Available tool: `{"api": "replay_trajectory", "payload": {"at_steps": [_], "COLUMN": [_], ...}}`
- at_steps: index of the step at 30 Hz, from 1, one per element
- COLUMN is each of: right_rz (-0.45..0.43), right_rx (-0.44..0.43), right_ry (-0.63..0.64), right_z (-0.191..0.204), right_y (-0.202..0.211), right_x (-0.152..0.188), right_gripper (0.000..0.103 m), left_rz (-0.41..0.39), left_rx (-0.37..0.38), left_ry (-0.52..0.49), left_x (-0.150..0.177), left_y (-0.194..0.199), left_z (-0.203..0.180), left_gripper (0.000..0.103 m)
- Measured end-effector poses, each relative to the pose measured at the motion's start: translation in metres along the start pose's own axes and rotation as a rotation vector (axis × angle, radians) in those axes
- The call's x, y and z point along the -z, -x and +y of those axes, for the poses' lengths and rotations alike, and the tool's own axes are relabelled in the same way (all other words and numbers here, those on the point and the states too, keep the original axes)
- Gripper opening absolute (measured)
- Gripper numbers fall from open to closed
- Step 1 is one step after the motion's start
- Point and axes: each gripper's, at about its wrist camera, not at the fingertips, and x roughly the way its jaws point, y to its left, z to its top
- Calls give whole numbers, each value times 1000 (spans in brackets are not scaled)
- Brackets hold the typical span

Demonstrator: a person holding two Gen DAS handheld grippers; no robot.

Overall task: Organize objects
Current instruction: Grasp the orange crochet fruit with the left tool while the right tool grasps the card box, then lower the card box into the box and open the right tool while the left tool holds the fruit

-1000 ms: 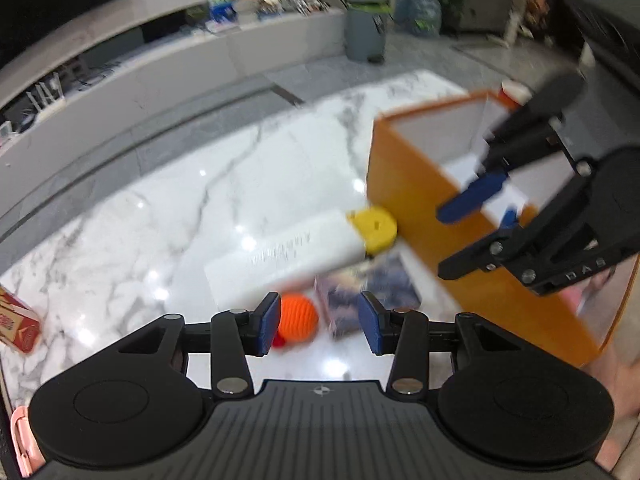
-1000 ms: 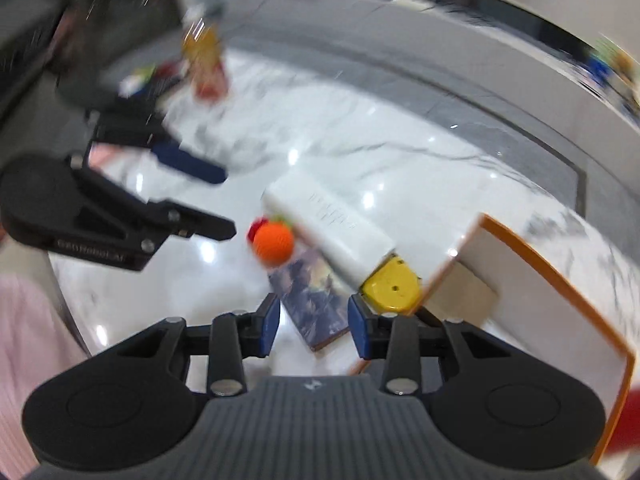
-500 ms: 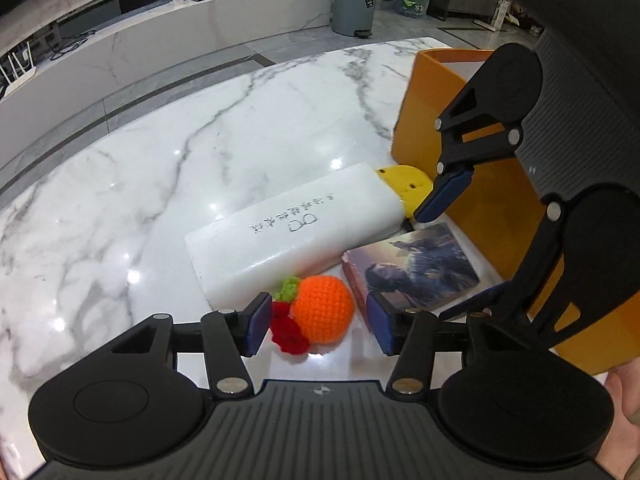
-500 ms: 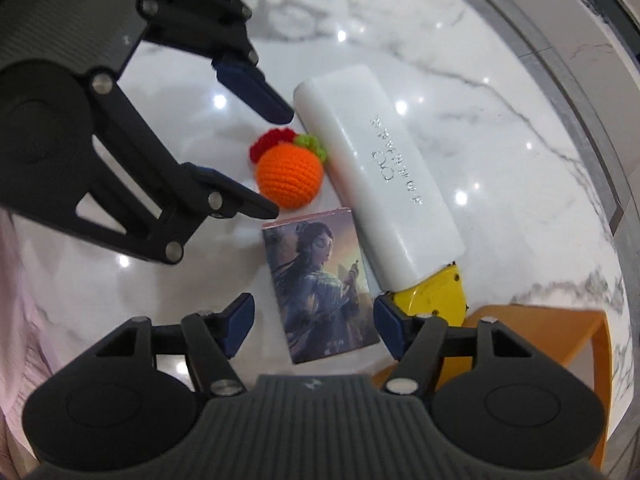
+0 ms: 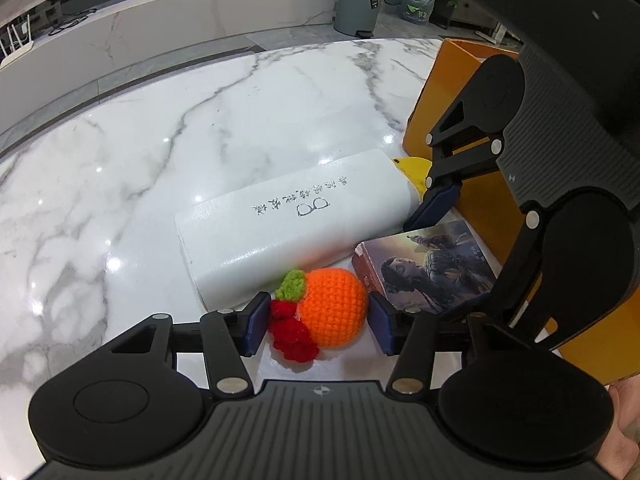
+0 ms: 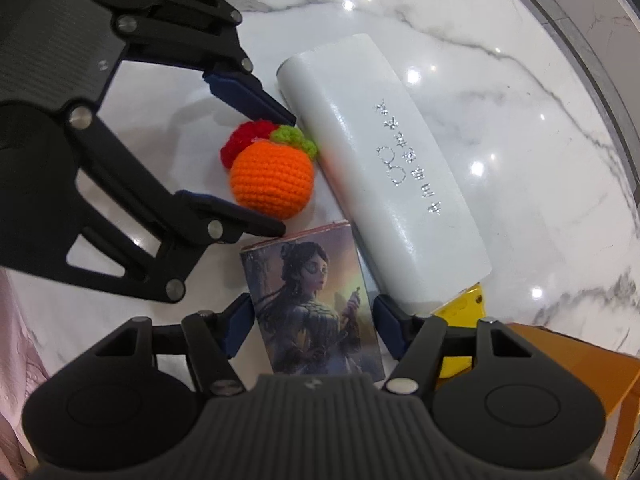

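Orange crochet ball [image 5: 333,307]; white-grey marble table [image 5: 160,152]

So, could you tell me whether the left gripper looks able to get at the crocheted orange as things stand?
Probably yes. The left gripper already straddles the crocheted orange, its jaws closing, with bare marble around. The white case lies behind and the right gripper is over the picture box, so neither blocks it.

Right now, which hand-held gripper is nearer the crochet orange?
Left. The left hand-held gripper straddles the crochet orange, jaws closing. The right hand-held gripper straddles the picture box beside it.
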Motion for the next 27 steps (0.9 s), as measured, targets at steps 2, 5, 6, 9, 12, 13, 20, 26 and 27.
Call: {"api": "replay_trajectory", "payload": {"at_steps": [2,5,6,9,12,13,20,26,27], "right_rz": [0,-3,-9,-58,-113,-131,-278,-356,-363], "right_rx": [-1,3,8,-4,-34,-43,-68,-2,14], "right_ry": [-20,-41,-47,-91,-155,-172,-264,-386,-423], "right_z": [-2,0,1,0,-3,-3,-7,-22,-27], "right_y": [1,2,4,17,38,45,133,178,182], "right_x": [0,4,5,11,21,25,67,105,116], "right_gripper": [65,64,64,64,64,64,64,64,64], "left_rz": [-1,-4,-12,-45,-86,-101,-239,-288,-289], "left_rx": [-7,-26,-31,-51,-39,-40,-47,-14,-8], "left_ry": [12,24,27,53,97,98,59,-14,-27], "left_x": [0,2,3,4,0,-3,-44,-72,-76], "left_y": [0,3,7,24,49,58,126,138,134], "left_z": [0,-2,-3,-5,-6,-8,-49,-99,-108], "left_gripper": [60,59,59,59,59,58,58,59,58]}}
